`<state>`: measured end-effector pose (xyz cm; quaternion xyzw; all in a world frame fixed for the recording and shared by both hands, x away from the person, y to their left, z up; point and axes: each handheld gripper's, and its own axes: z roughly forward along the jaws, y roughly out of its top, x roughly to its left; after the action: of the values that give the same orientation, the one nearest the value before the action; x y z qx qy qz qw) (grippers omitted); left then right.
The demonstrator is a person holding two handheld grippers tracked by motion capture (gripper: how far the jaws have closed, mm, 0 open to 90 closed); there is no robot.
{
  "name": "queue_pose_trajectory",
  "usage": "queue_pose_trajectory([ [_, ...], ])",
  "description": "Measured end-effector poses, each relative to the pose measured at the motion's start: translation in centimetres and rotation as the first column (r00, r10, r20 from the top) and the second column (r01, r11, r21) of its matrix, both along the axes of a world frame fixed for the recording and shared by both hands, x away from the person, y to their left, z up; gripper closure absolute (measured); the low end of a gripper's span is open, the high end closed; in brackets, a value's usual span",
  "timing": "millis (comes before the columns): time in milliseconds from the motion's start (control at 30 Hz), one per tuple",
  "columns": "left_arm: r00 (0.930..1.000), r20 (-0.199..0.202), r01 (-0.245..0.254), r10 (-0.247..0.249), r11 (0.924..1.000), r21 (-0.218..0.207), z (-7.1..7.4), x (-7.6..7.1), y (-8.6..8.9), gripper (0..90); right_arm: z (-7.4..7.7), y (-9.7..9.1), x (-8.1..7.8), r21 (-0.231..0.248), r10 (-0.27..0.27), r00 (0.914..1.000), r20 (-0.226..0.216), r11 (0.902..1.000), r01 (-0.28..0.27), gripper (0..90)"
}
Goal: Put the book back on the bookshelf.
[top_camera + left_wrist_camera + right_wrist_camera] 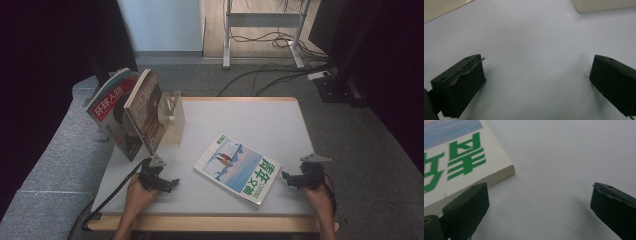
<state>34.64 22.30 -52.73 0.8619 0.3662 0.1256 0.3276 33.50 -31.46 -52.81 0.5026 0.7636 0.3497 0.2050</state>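
Two magazines (131, 112) are leaning in the clear rack (171, 117) at the desk's (280, 120) far left. The left hand-held gripper (172, 183) is resting wide open and empty, left of the green-titled magazine (237, 168) lying flat mid-desk. The right hand-held gripper (285, 176) is sitting wide open just beside its right corner, gripping nothing.

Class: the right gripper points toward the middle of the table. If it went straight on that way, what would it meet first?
Most likely the magazine lying flat: the open right gripper points at its near corner, though that corner sits toward one jaw, so exact contact is uncertain.
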Motion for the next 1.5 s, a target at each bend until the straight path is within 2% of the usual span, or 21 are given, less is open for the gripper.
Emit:
queue_pose_trajectory([
  [133, 0.9991, -0.031, 0.026, -0.028, 0.9983, -0.052, 0.4, 0.3, -0.1, 0.0, 0.5, 0.3, -0.1, -0.006, 0.026, 0.9996, 0.006, 0.9996, -0.026, 0.0],
  [267, 0.997, -0.019, 0.075, -0.076, 0.9965, -0.038, 0.9, 0.4, -0.9, 0.0, 1.0, 0.8, -0.3, -0.001, 0.052, 0.9983, 0.025, 0.9986, -0.052, 0.0],
  [367, 0.9937, 0.0, 0.112, -0.112, 0.9911, -0.072, 1.3, 0.4, -1.5, 0.0, 1.5, 1.2, -0.4, -0.002, 0.072, 0.9967, 0.039, 0.9974, -0.072, 0.0],
  [500, 0.9925, 0.005, 0.122, -0.122, 0.9897, -0.075, 1.8, 0.6, -2.0, 0.0, 1.9, 1.6, -0.5, 0.005, 0.087, 0.995, 0.049, 0.9961, -0.088, 0.0],
  [633, 0.9921, 0.015, 0.125, -0.124, 0.9864, -0.107, 2.7, 1.3, -3.0, 0.0, 2.1, 2.4, -0.3, 0.017, 0.121, 0.9913, 0.051, 0.9924, -0.122, 0.0],
  [733, 0.9902, 0.017, 0.139, -0.138, 0.9836, -0.115, 3.1, 1.8, -3.7, 0.0, 2.0, 3.0, -0.2, 0.029, 0.134, 0.9896, 0.053, 0.9903, -0.136, 0.0],
  [800, 0.9885, 0.001, 0.15, -0.151, 0.9824, -0.111, 3.2, 2.2, -4.3, 0.0, 2.0, 3.3, -0.1, 0.03, 0.136, 0.9894, 0.051, 0.99, -0.138, 0.0],
  [867, 0.988, 0.003, 0.154, -0.154, 0.9816, -0.113, 3.2, 2.4, -4.5, 0.0, 2.0, 3.4, -0.1, 0.028, 0.14, 0.9889, 0.05, 0.9896, -0.141, 0.0],
  [967, 0.985, -0.009, 0.171, -0.172, 0.9809, -0.093, 3.4, 3.0, -5.2, 0.0, 1.9, 3.8, 0.1, 0.029, 0.145, 0.9883, 0.049, 0.9888, -0.146, 0.0],
  [1033, 0.9814, -0.027, 0.187, -0.19, 0.9788, -0.083, 3.4, 3.7, -6.1, 0.0, 1.8, 4.2, 0.3, 0.025, 0.155, 0.9869, 0.046, 0.9874, -0.156, 0.0],
  [1200, 0.9771, -0.037, 0.206, -0.209, 0.976, -0.07, 3.4, 4.8, -7.7, 0.0, 1.4, 4.7, 0.7, 0.025, 0.17, 0.9849, 0.03, 0.9849, -0.171, 0.0],
  [1367, 0.9702, -0.052, 0.236, -0.237, 0.9716, -0.024, 3.0, 5.4, -9.5, 0.0, 0.6, 5.2, 1.1, 0.033, 0.192, 0.9814, 0.006, 0.9808, -0.192, 0.0],
  [1467, 0.9679, -0.06, 0.243, -0.244, 0.9697, -0.023, 2.7, 5.6, -10.0, 0.0, 0.3, 5.5, 1.2, 0.035, 0.203, 0.9791, -0.004, 0.9786, -0.203, 0.0],
  [1500, 0.9654, -0.072, 0.249, -0.251, 0.9679, -0.036, 2.4, 5.8, -10.2, 0.0, 0.2, 5.7, 1.3, 0.051, 0.207, 0.9783, -0.01, 0.9772, -0.206, 0.0],
])
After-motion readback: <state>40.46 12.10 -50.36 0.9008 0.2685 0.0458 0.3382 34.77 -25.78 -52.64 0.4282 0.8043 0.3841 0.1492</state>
